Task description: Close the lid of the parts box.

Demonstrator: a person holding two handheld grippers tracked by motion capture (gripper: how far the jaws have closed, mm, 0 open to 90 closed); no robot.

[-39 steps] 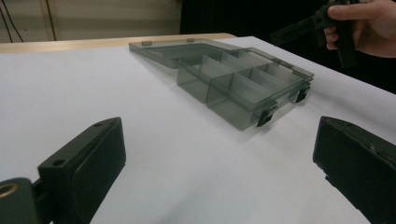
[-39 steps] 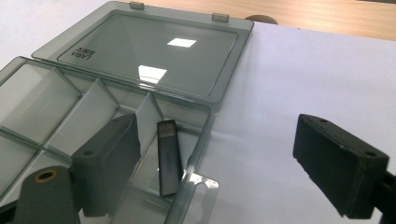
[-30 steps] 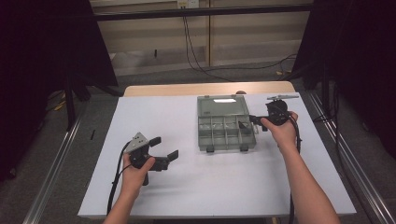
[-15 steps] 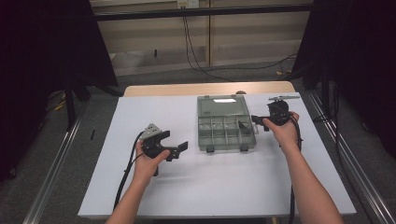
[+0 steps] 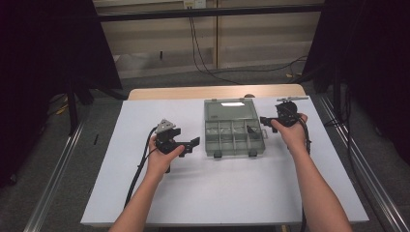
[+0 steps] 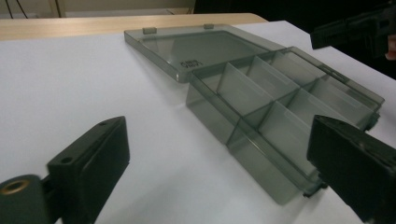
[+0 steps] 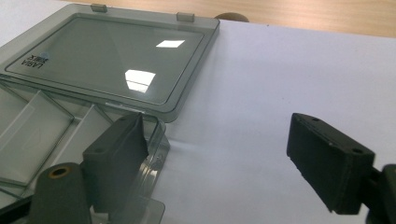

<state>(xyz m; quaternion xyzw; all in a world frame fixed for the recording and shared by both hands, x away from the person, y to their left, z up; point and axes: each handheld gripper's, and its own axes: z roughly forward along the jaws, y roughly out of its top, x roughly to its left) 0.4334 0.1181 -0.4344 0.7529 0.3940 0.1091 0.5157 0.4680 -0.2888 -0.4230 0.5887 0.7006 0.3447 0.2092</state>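
A clear grey compartment box [image 5: 235, 130] lies open at the centre of the high view, on the white table [image 5: 232, 193]; its lid [image 5: 230, 109] lies flat behind the tray, toward the top of the frame. The left gripper [image 5: 189, 143] sits left of centre in that view, just beside the left edge of the box and apart from it. In the left gripper view its two black jaws stand wide at the lower left and lower right of the frame, with nothing between them but table and the near corner of the box [image 6: 280, 116]. The right gripper [image 5: 263, 123] is at the right edge of the box in the high view. In the right gripper view one jaw, at the lower left of the frame, stands over the tray's corner compartment next to the edge of the lid [image 7: 112, 60], while the other, at the right, stands over bare table [image 7: 261, 84]. Its jaws have just been closing but remain wide, straddling the tray's side wall; no pad can be seen pressing on it.
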